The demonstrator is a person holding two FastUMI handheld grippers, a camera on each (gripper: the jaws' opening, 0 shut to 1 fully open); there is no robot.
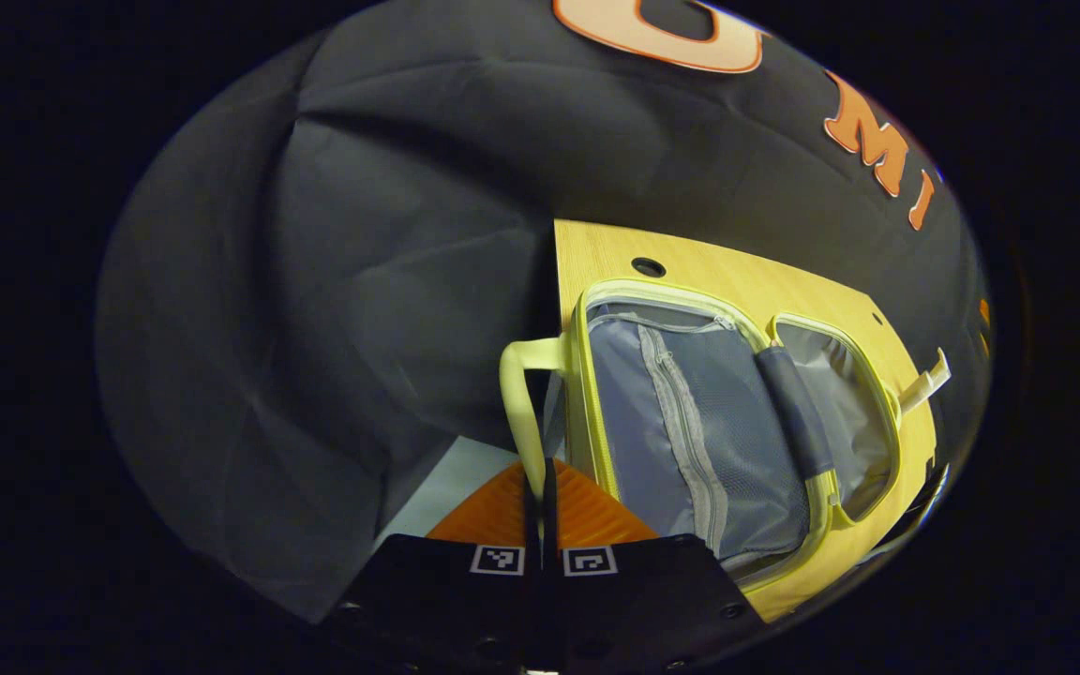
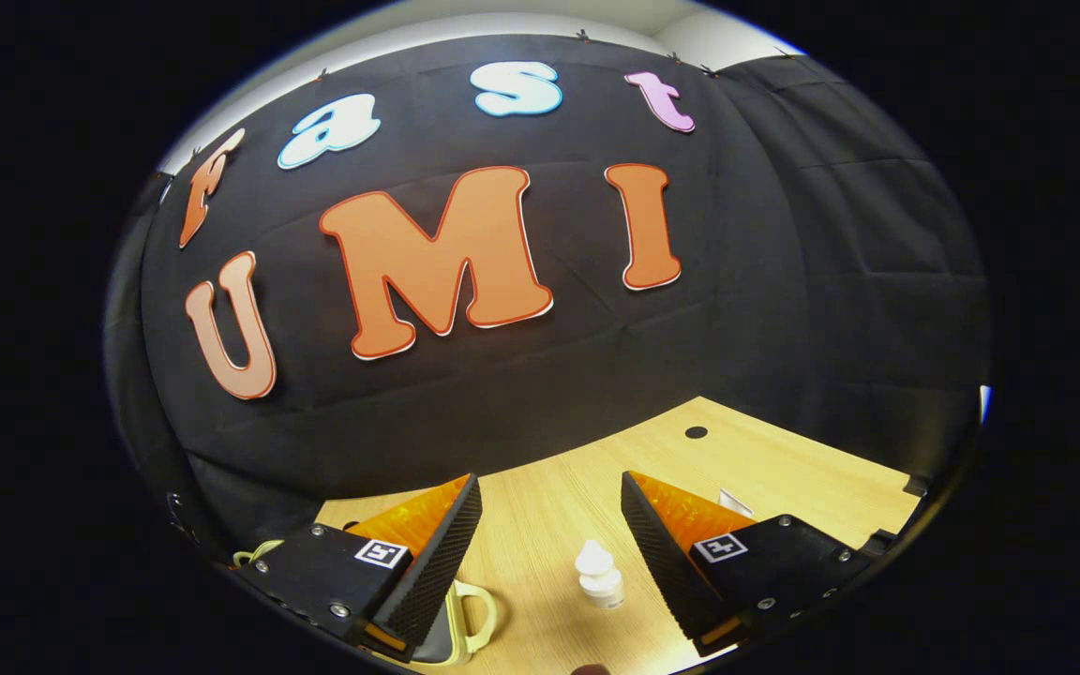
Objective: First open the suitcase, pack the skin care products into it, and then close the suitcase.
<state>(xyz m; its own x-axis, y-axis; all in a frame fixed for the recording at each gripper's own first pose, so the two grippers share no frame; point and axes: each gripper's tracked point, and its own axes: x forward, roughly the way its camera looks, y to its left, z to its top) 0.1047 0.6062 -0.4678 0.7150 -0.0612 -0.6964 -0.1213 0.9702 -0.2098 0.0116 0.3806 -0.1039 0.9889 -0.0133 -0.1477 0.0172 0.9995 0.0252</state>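
the suitcase sits right of centre in the left gripper view, lying wide open on the wooden surface, grey lining and zip mesh pocket facing up, so the opening part looks done to me. the left tongs at the bottom centre are clenched with barely a slit between the fingers, and the pale yellow handle runs right down to them. i can't tell if they actually pinch it or just sit next to it.

in the right gripper view, the right tongs are spread wide at the bottom, nothing in them, and a small white skin care bottle stands upright on the surface between the fingers, not touched. my guess is it's lined up for a grab. a pale yellow loop, probably suitcase hardware, peeks out at bottom left just beside the left finger. otherwise nothing blocks the bottle.
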